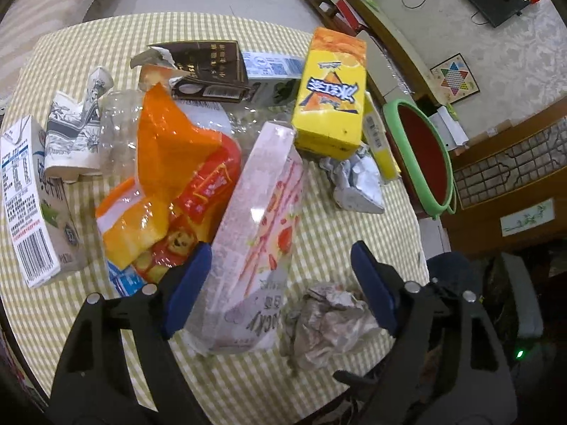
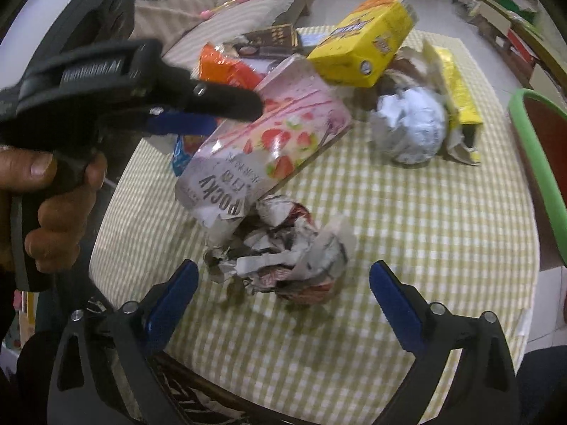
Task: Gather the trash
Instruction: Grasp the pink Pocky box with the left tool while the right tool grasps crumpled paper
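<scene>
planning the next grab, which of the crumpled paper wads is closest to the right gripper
The grey-and-red newspaper wad, lying just ahead between the open right gripper fingers beside the Pocky box. The pale blue-white wad sits farther back by the yellow boxes.

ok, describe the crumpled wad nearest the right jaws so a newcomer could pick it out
On the checked tablecloth, find the pink Pocky box. The crumpled wad lies at its torn near end, between the right gripper's open jaws. It shows grey, white and red; the other paper ball is pale blue-white.
</scene>
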The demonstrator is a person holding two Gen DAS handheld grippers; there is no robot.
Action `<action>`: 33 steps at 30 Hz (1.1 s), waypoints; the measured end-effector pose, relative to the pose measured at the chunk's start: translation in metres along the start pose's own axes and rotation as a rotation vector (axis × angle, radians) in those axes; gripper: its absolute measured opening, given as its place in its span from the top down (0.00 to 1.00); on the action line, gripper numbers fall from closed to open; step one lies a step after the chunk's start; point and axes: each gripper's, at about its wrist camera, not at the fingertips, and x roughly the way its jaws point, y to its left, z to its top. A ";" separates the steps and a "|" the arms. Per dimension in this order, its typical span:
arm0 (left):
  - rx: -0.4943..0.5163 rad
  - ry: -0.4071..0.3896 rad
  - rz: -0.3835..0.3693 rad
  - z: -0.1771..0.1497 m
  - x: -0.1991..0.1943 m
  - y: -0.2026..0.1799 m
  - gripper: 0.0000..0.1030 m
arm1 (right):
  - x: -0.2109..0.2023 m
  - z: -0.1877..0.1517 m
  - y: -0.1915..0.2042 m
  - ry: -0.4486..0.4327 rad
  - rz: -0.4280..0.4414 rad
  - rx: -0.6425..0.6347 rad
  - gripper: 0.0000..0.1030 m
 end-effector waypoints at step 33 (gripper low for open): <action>0.026 -0.014 0.065 -0.017 -0.013 -0.014 0.75 | -0.049 0.002 -0.017 -0.062 0.042 0.041 0.68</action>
